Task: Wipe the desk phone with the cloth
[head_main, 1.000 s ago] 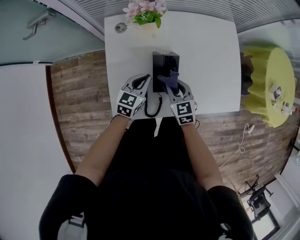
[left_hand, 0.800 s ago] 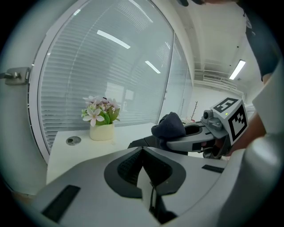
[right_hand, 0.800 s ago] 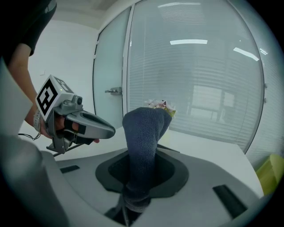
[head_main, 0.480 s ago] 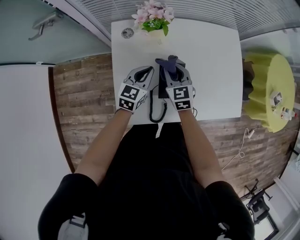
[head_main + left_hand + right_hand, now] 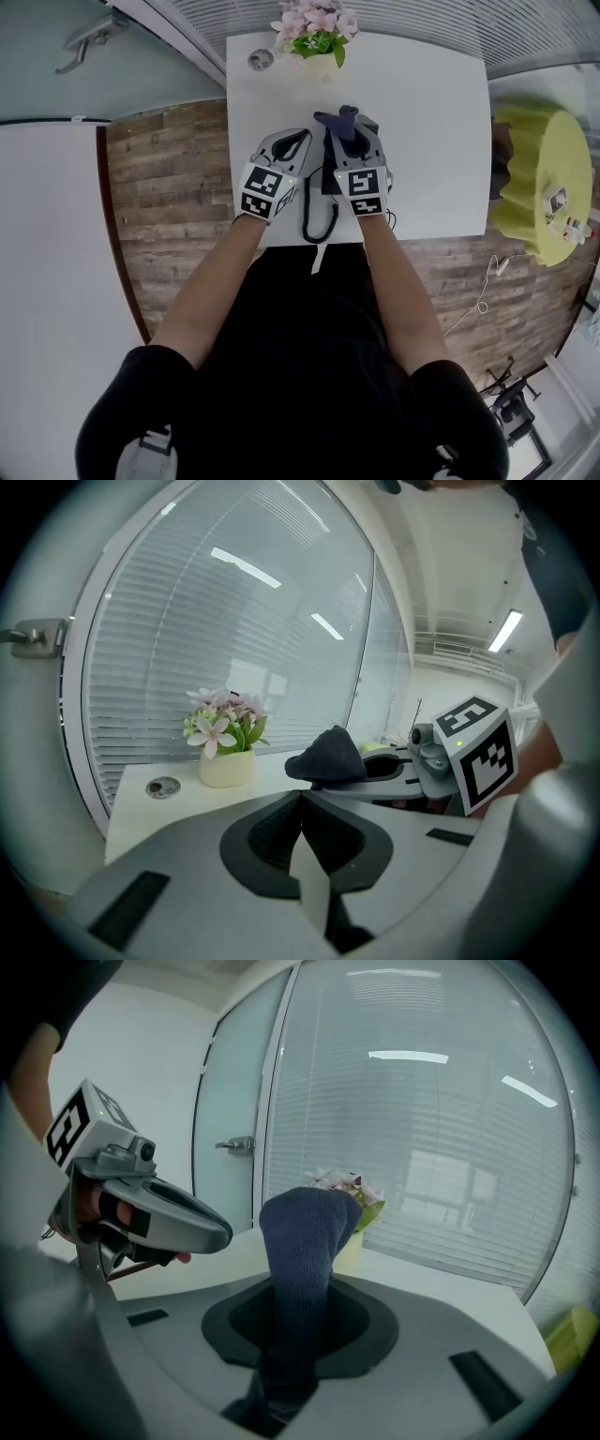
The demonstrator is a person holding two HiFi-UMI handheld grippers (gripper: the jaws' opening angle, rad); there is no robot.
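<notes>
While clamping the cloth (image 5: 305, 1251) fast in the right gripper (image 5: 350, 139), jaws closed on the dark fold with a bunch standing up past the tips, hovered over the phone (image 5: 328, 167) near the middle of the desk (image 5: 431, 112). Saw little of the phone itself: only a black strip along its left edge and a corner beyond the cloth, the rest covered by the gripper. Could not tell touching from hovering there. Had the left gripper (image 5: 298, 141) just beside the phone's left edge, jaws together on nothing, tips pointing the same way as the right. Judged the phone's long axis to run straight away from the body, in line with the right gripper, with the cord (image 5: 314, 220) curling off the near end toward the desk's near edge. Placed the cloth at the far end of the phone, and so judged the coming stroke to call for a pull back along that axis toward the body, or short passes across it. Reckoned the right by far the nearer for that, being directly above; reckoned the left well placed to press on the near left side against any sliding. Noted the flowers (image 5: 314, 28) and a small round thing (image 5: 261, 60) at the desk's far edge, well apart from the work.
</notes>
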